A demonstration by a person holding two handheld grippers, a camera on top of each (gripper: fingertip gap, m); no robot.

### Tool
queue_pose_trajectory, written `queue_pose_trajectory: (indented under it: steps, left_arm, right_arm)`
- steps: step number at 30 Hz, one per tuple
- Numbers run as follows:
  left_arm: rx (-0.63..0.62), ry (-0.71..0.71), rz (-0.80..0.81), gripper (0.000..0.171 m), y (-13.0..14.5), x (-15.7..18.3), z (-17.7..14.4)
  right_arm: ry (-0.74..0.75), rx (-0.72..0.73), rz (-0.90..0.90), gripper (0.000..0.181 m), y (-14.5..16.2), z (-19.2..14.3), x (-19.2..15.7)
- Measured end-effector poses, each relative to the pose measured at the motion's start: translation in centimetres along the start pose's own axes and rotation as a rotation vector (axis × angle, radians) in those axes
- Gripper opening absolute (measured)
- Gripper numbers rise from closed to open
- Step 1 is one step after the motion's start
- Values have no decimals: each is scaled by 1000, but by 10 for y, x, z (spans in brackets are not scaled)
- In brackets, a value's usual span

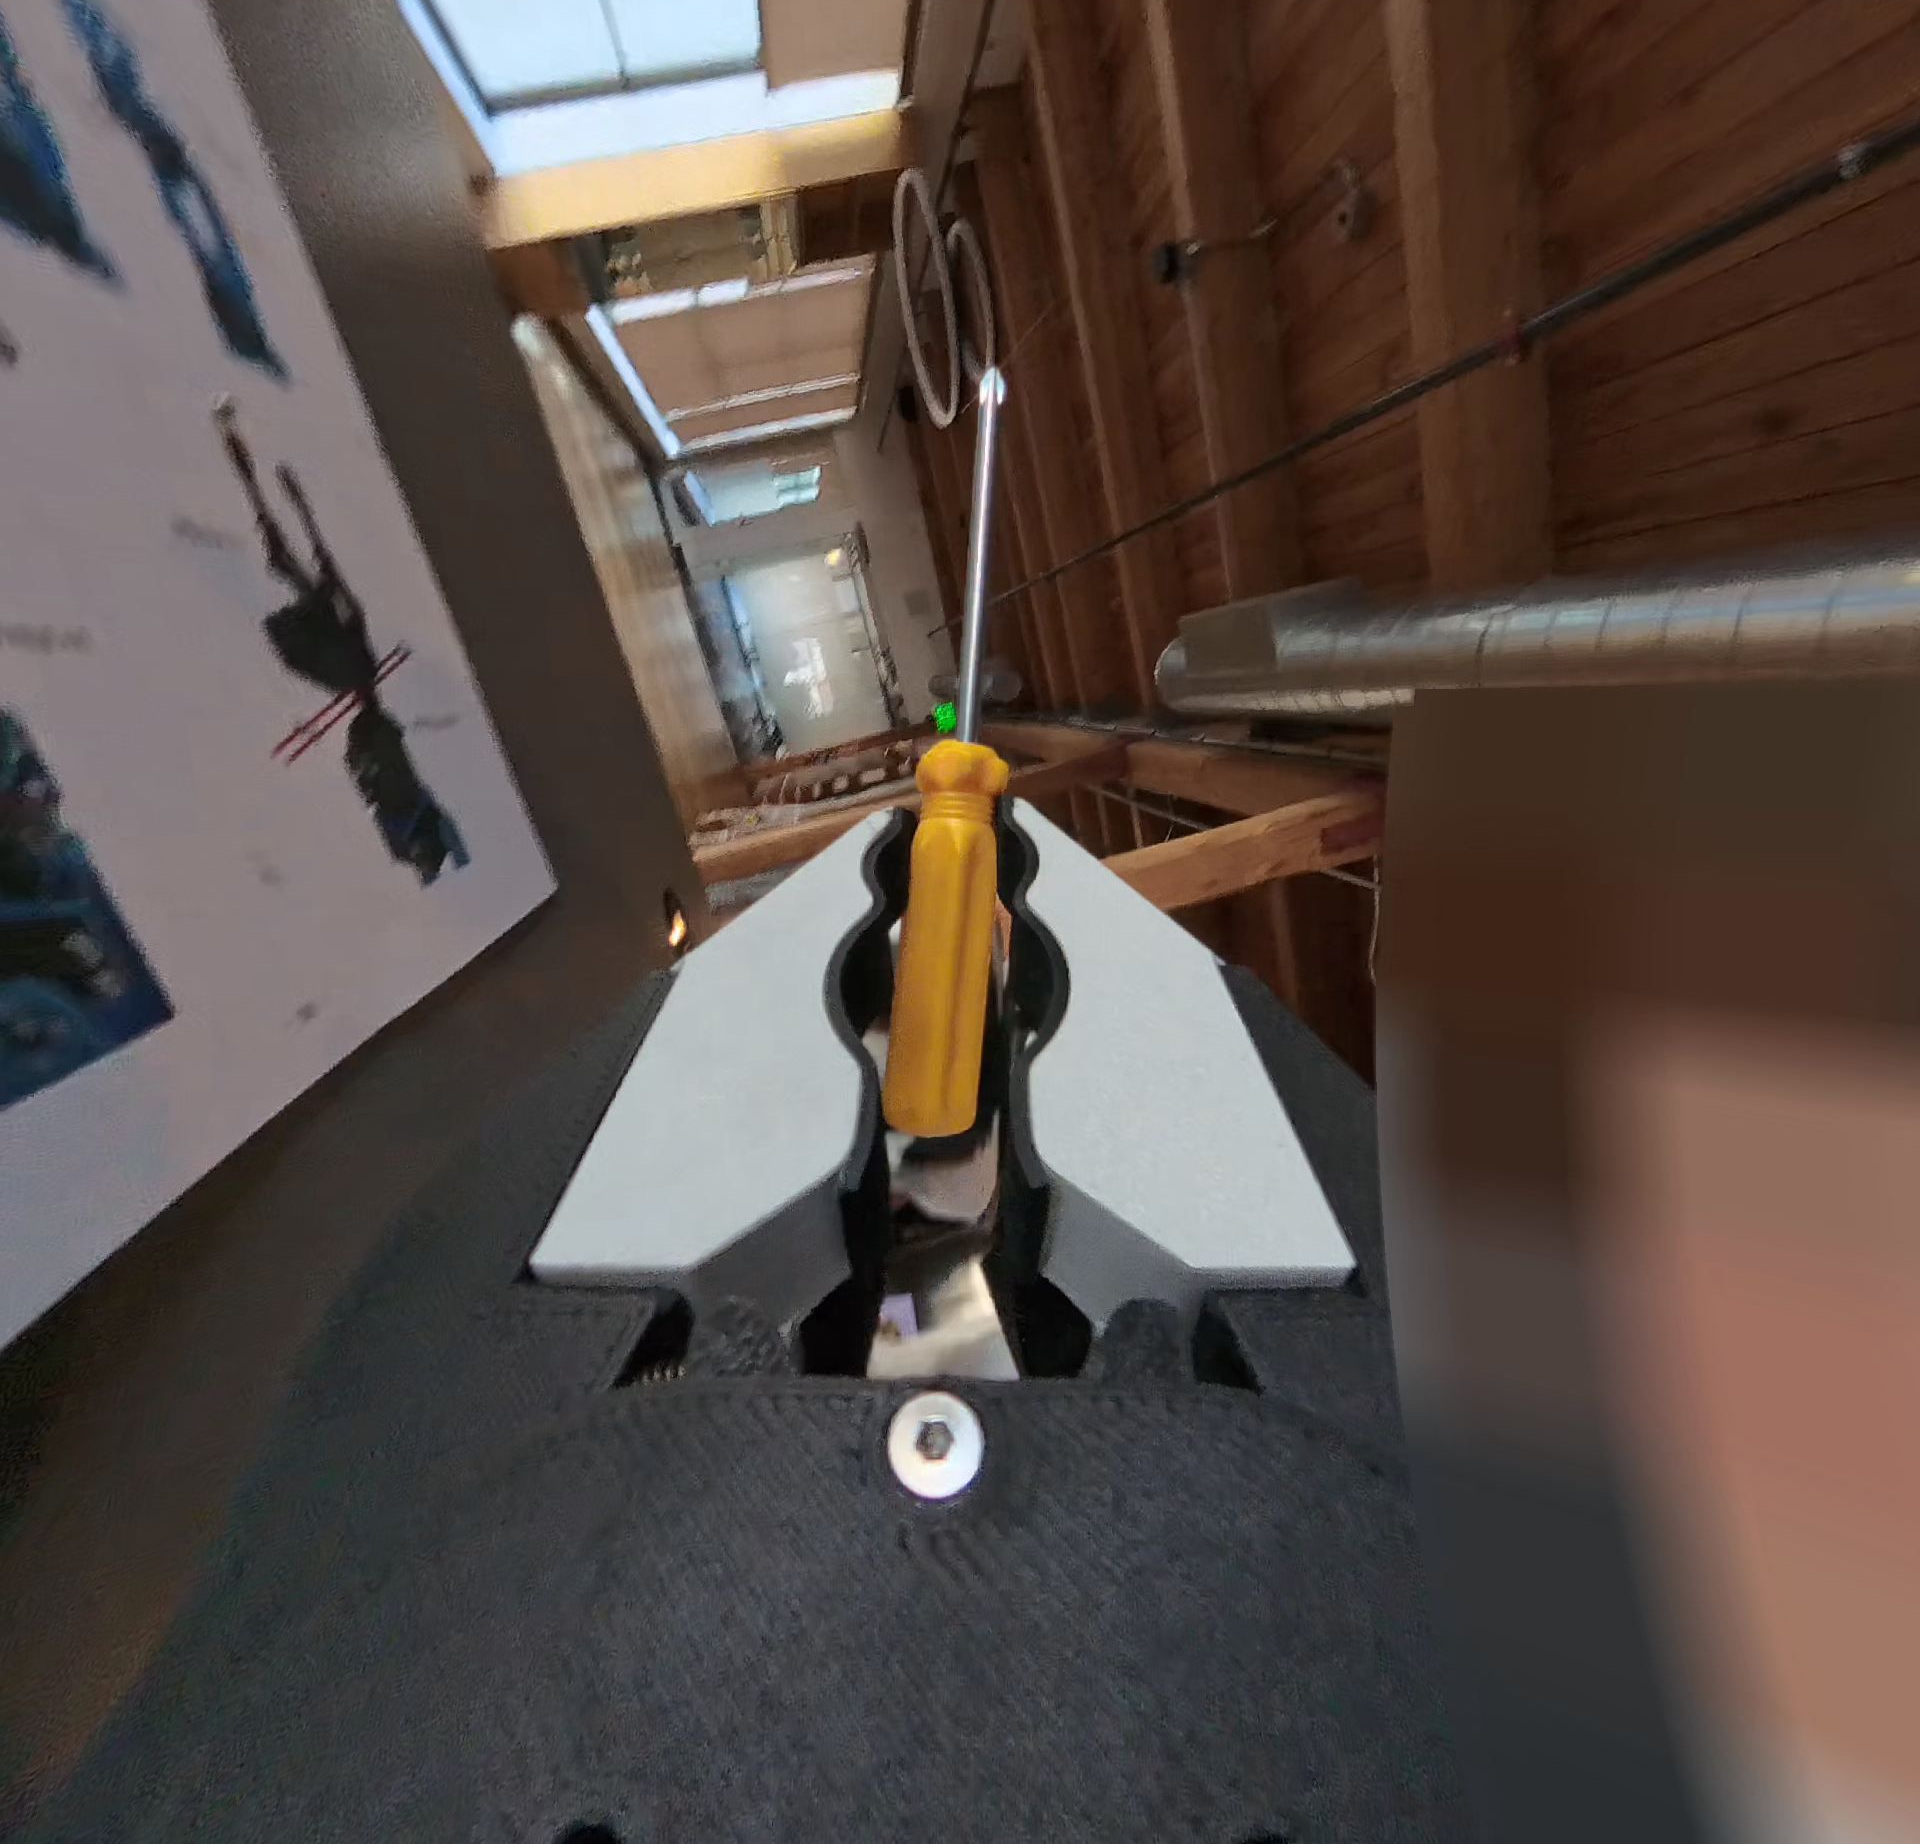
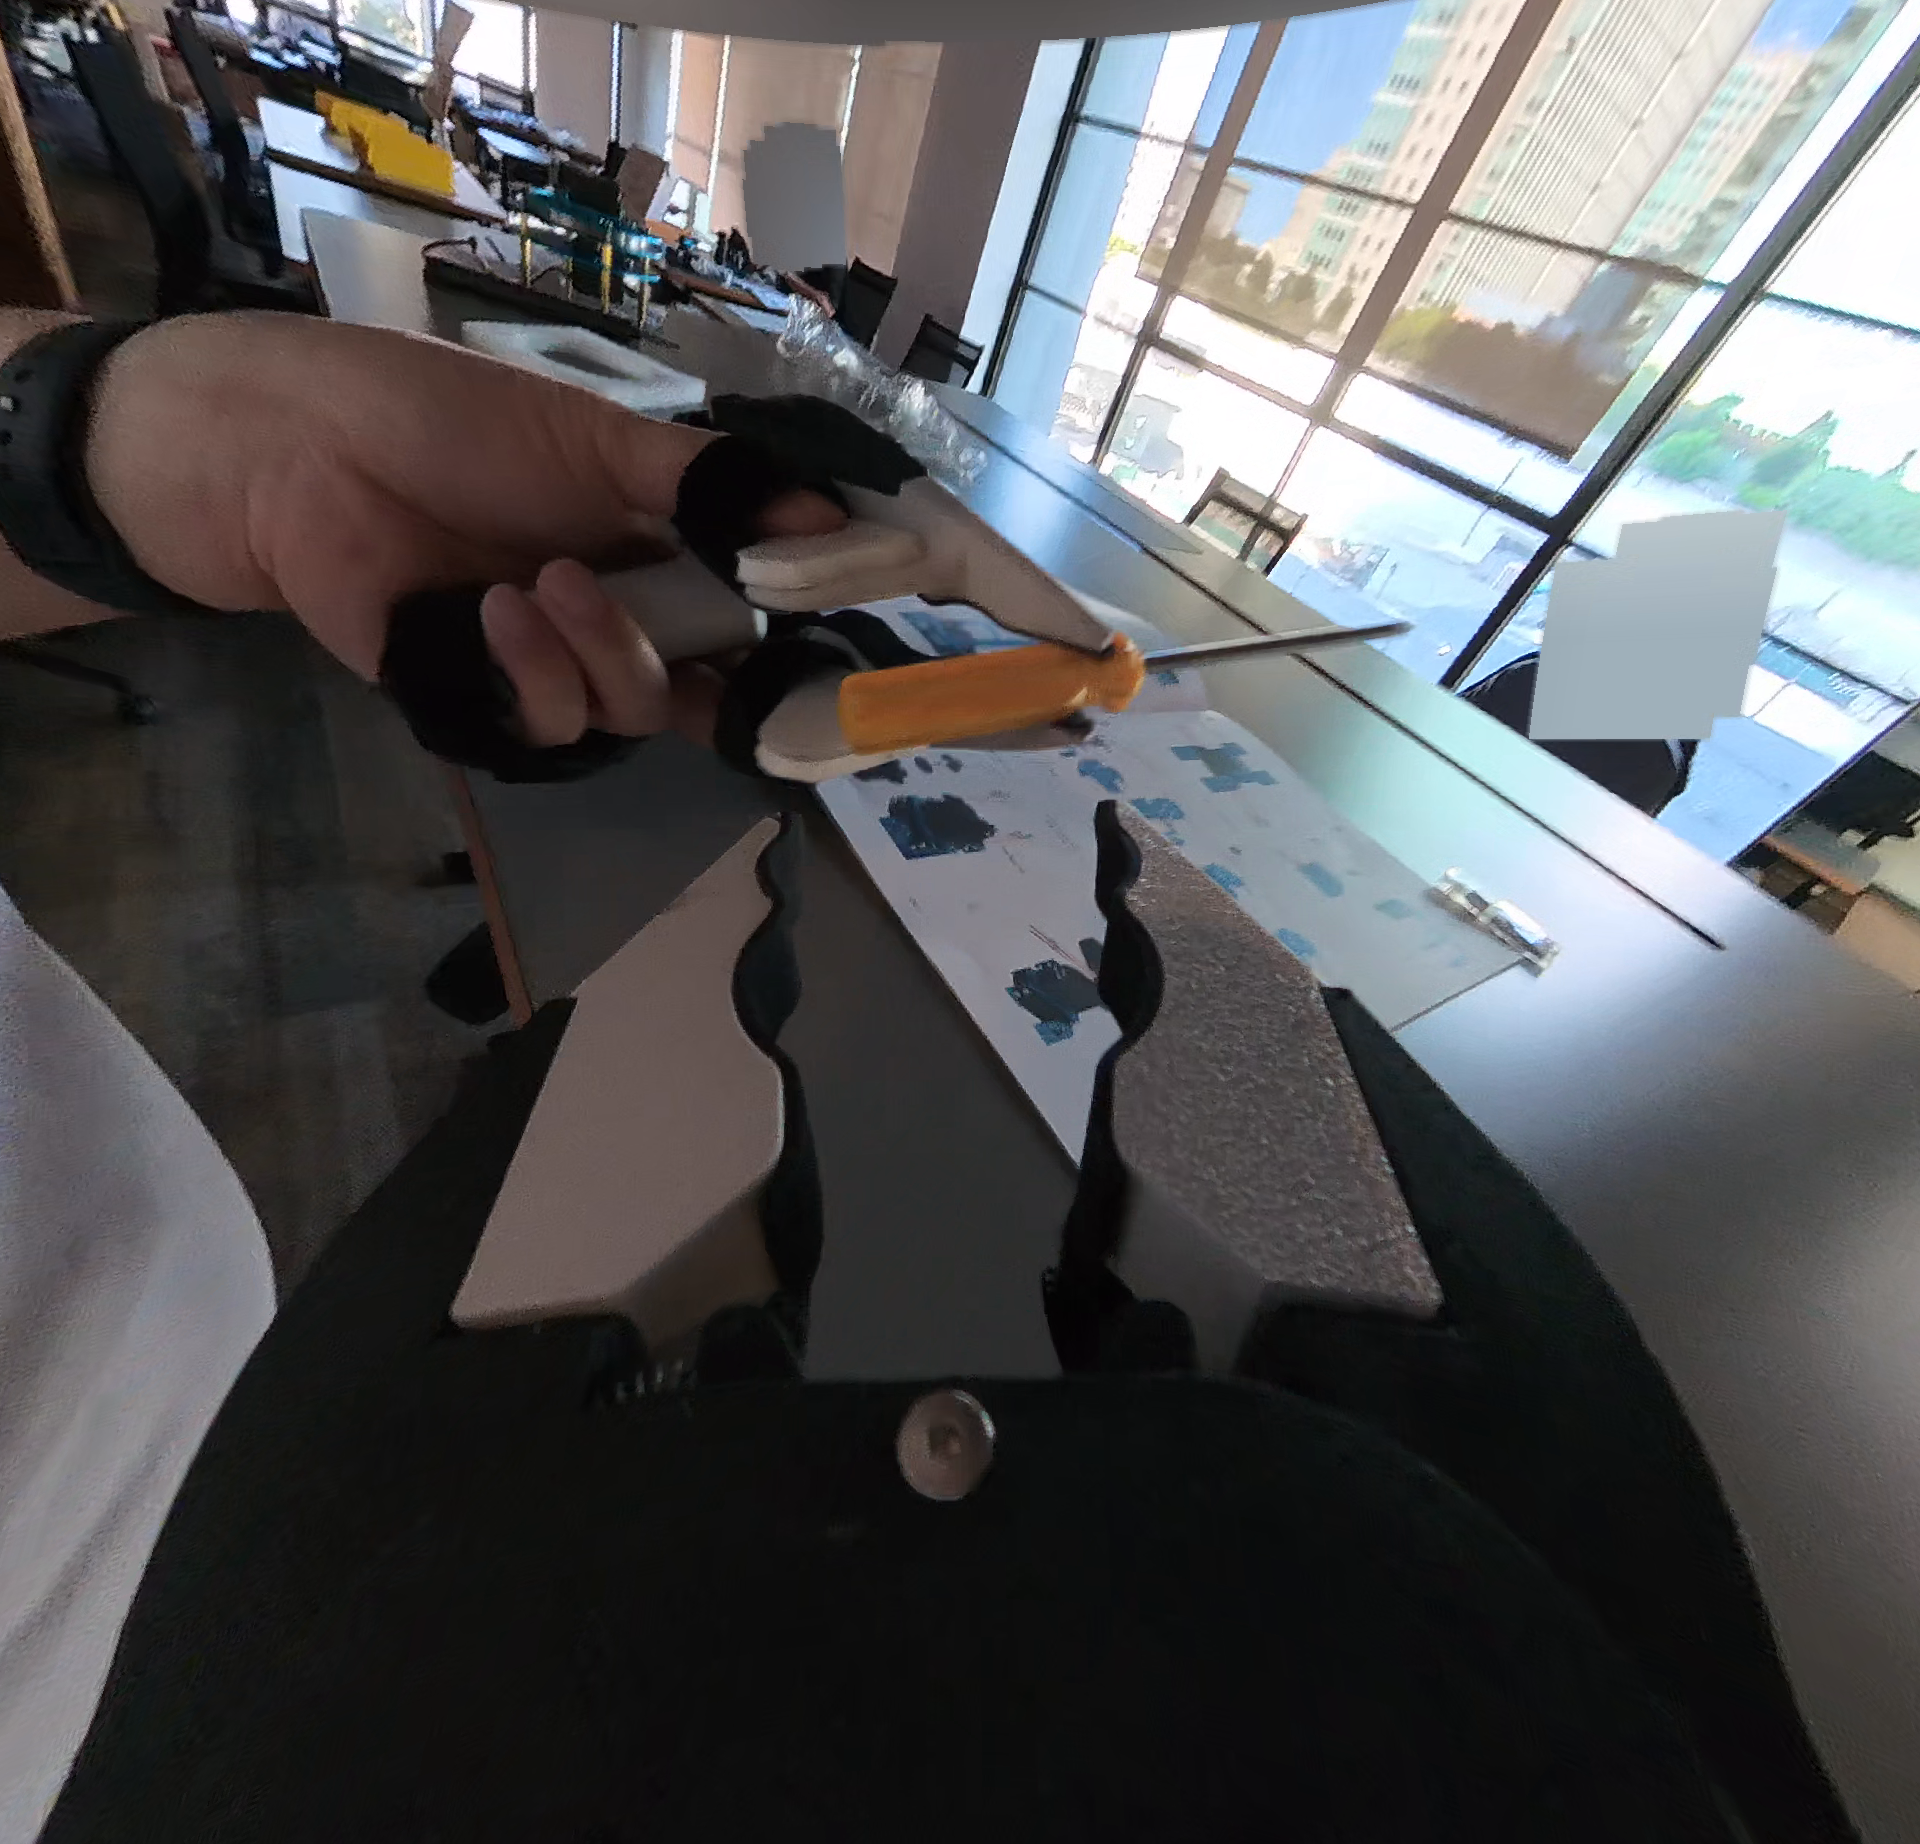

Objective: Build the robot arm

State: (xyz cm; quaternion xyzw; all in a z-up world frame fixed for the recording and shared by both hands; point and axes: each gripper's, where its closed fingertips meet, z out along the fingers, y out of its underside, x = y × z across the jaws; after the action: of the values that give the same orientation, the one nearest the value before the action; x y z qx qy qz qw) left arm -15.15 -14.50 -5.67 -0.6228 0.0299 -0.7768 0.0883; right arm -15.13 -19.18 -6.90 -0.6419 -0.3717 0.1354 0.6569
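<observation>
A yellow plastic-handled screwdriver with a slim steel shaft (image 1: 943,947) is clamped by its handle between the fingers of the left gripper (image 1: 948,838), lifted clear above the dark grey tabletop (image 2: 1621,1119). The right gripper (image 2: 940,828) is held spread and empty, near the white printed sheet (image 2: 1023,901) lying toward the tabletop's near edge. Open room is seen around both grippers.

Black gripper (image 2: 940,838), pale scalloped jaws, silver screw (image 2: 944,1459).

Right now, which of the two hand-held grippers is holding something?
The left hand-held gripper: its fingers are closed on the yellow handle of the screwdriver. The right hand-held gripper is open, with nothing between its fingers.
</observation>
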Motion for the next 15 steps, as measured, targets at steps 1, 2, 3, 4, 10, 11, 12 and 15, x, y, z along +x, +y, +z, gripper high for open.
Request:
queue_pose_trajectory:
  steps: [1, 2, 3, 4, 10, 11, 12, 15]
  left_arm:
    - [-30, -43, -14, 14, 5, -8, -3]
    - [-43, -95, -19, 14, 6, -16, -8]
    - [-64, -153, -17, 14, 6, -23, -16]
    - [-99, -220, -14, 15, 6, -29, -26]
    - [-312, -641, -35, 14, -14, -46, -70]
    - [-347, -688, -20, 14, -16, -46, -69]
    - [-382, -720, 8, 14, -19, -46, -66]
    - [-493, -796, 70, 14, -20, -52, -58]
  right_arm:
    - [-12, -18, 33, 54, 3, 1, 3]
    - [-25, -24, 83, 54, 6, 1, 8]
    - [-49, -17, 136, 54, 6, 1, 12]
    - [-71, 4, 192, 54, 5, 0, 16]
    - [-4, 148, 493, 48, 7, -14, 88]
    - [31, 154, 573, 46, 14, -17, 102]
    - [51, 148, 662, 46, 23, -20, 112]
    - [28, 226, 867, 46, 29, -32, 124]
